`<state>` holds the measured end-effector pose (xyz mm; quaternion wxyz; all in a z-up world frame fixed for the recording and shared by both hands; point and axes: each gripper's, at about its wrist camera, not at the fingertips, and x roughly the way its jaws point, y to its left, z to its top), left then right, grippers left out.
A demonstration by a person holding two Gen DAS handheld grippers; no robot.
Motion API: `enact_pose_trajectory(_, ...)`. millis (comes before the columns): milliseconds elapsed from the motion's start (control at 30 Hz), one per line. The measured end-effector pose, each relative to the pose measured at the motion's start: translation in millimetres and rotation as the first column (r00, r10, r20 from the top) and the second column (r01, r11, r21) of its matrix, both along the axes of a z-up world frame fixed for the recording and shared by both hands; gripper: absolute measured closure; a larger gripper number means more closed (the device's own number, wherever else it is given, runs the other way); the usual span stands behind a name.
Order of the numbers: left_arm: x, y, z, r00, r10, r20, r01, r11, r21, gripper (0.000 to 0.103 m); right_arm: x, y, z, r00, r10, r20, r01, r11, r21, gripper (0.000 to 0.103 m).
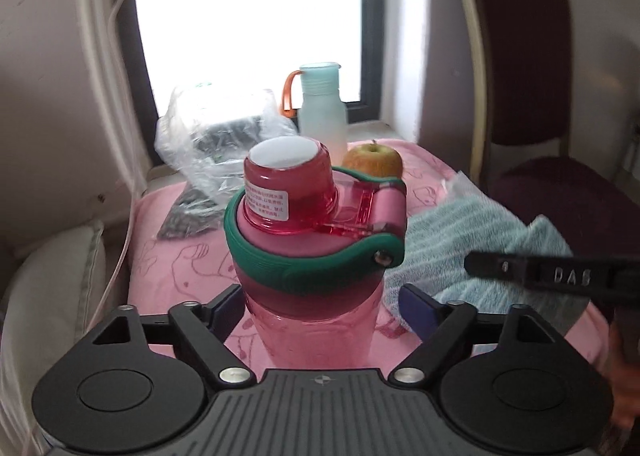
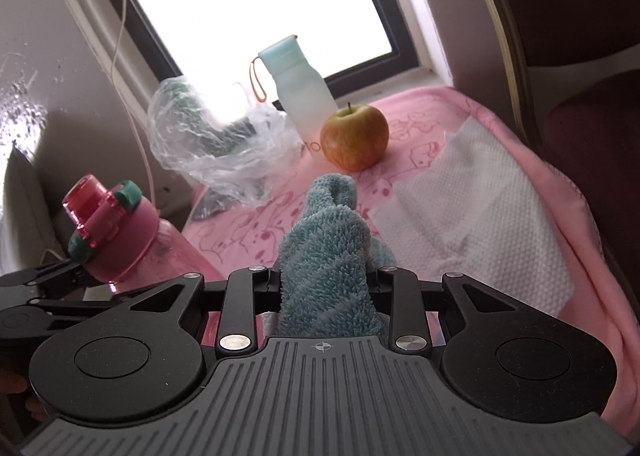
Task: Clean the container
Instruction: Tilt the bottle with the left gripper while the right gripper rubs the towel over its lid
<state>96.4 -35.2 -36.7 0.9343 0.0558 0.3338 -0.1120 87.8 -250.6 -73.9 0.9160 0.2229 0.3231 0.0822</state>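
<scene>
Pink water bottle [image 1: 308, 256] stands on the pink-clothed surface [image 1: 176, 256], between the spread fingers of the left tool [image 1: 320, 306], pads clear of it. White label on its cap carries small print, unreadable. "DAS" is embossed on the right tool [image 2: 322, 280], which is pinching a teal towel [image 2: 328, 256]. Behind: apple [image 2: 354, 136], frosted bottle [image 2: 300, 92], plastic bag [image 2: 208, 136], paper towel [image 2: 472, 208].

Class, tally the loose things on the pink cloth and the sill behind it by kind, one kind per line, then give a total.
Bottles: 2 (pink bottle, pale blue bottle)
Apples: 1 (apple)
Towels: 1 (blue towel)
Paper towels: 1 (paper towel)
Plastic bags: 1 (plastic bag)
Total: 6
</scene>
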Motion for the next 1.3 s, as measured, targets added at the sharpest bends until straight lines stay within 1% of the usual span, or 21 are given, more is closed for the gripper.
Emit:
enact_pose_trajectory(67, -5, -6, 3, 0.992, 0.127, 0.011, -0.127, 0.992, -0.027, 0.009, -2, -2, -1, 1.0, -0.005, -0.001, 0.005, 1.0, 0.008, 0.071)
enact_pose_trajectory(100, -7, -9, 4, 0.979, 0.202, 0.013, -0.202, 0.979, -0.039, 0.009, -4, -4, 0, 1.0, -0.006, 0.002, 0.006, 1.0, 0.014, 0.071)
enact_pose_trajectory(133, -7, -13, 4, 0.961, 0.276, 0.014, -0.275, 0.96, -0.053, 0.009, -6, -5, 0, 1.0, -0.008, 0.004, 0.008, 1.0, 0.019, 0.071)
enact_pose_trajectory(200, -6, -18, 4, 0.914, 0.405, 0.01, -0.402, 0.911, -0.093, 0.008, -9, -7, 1, 1.0, -0.013, 0.008, 0.013, 1.0, 0.028, 0.071)
enact_pose_trajectory(267, -3, -23, 4, 0.882, 0.472, 0.004, -0.468, 0.875, -0.125, 0.009, -13, -8, 2, 1.0, -0.017, 0.013, 0.016, 0.999, 0.036, 0.07)
enact_pose_trajectory(333, 1, -28, 4, 0.865, 0.501, -0.002, -0.497, 0.857, -0.134, 0.011, -17, -10, 4, 1.0, -0.02, 0.017, 0.019, 0.999, 0.039, 0.07)
enact_pose_trajectory(367, 3, -28, 5, 0.861, 0.508, -0.006, -0.504, 0.852, -0.138, 0.016, -18, -10, 5, 1.0, -0.021, 0.018, 0.02, 0.999, 0.04, 0.07)
enact_pose_trajectory(400, 5, -28, 6, 0.864, 0.504, -0.007, -0.5, 0.855, -0.14, 0.024, -20, -11, 6, 1.0, -0.022, 0.018, 0.021, 0.999, 0.041, 0.07)
enact_pose_trajectory(433, 7, -28, 7, 0.879, 0.477, -0.004, -0.473, 0.871, -0.133, 0.03, -22, -12, 7, 1.0, -0.023, 0.018, 0.022, 0.999, 0.041, 0.07)
enact_pose_trajectory(567, 6, -19, 7, 0.941, 0.338, 0.012, -0.334, 0.937, -0.104, 0.032, -26, -13, 9, 1.0, -0.022, 0.019, 0.022, 0.999, 0.043, 0.07)
enact_pose_trajectory(667, 4, 1, 3, 0.984, 0.174, 0.025, -0.169, 0.978, -0.125, 0.032, -28, -13, 11, 1.0, -0.02, 0.023, 0.019, 0.999, 0.047, 0.07)
enact_pose_trajectory(733, -1, 19, 1, 0.998, 0.045, 0.045, -0.038, 0.989, -0.146, 0.032, -29, -13, 13, 0.999, -0.012, 0.033, 0.01, 0.999, 0.05, 0.07)
enact_pose_trajectory(800, -7, 34, -3, 0.995, -0.072, 0.075, 0.084, 0.983, -0.165, 0.032, -30, -12, 15, 0.999, -0.004, 0.047, 0.002, 0.999, 0.047, 0.07)
enact_pose_trajectory(867, -18, 45, -6, 0.979, -0.168, 0.116, 0.185, 0.969, -0.162, 0.032, -28, -11, 19, 0.997, 0.012, 0.072, -0.015, 0.999, 0.038, 0.07)
enact_pose_trajectory(967, -38, 52, -11, 0.953, -0.251, 0.172, 0.275, 0.952, -0.132, 0.032, -23, -5, 33, 0.987, 0.072, 0.142, -0.075, 0.997, 0.019, 0.07)
enact_pose_trajectory(1033, -49, 52, -14, 0.938, -0.284, 0.2, 0.308, 0.946, -0.099, 0.032, -19, 0, 47, 0.967, 0.147, 0.208, -0.158, 0.987, 0.033, 0.069)
enact_pose_trajectory(1100, -58, 51, -17, 0.924, -0.31, 0.222, 0.332, 0.941, -0.065, 0.032, -10, 6, 62, 0.929, 0.258, 0.265, -0.293, 0.95, 0.103, 0.069)
enact_pose_trajectory(1167, -65, 51, -19, 0.913, -0.332, 0.238, 0.35, 0.936, -0.034, 0.032, 6, 17, 73, 0.882, 0.383, 0.274, -0.439, 0.88, 0.18, 0.067)
enact_pose_trajectory(1200, -67, 51, -19, 0.907, -0.342, 0.244, 0.357, 0.934, -0.018, 0.032, 16, 25, 76, 0.851, 0.456, 0.261, -0.512, 0.83, 0.22, 0.059)
enact_pose_trajectory(1267, -72, 50, -21, 0.9, -0.358, 0.249, 0.366, 0.93, 0.013, 0.032, 41, 47, 71, 0.779, 0.598, 0.189, -0.626, 0.724, 0.289, 0.054)
enact_pose_trajectory(1300, -72, 50, -22, 0.899, -0.361, 0.248, 0.367, 0.93, 0.022, 0.032, 52, 60, 65, 0.758, 0.639, 0.131, -0.646, 0.707, 0.287, 0.057)
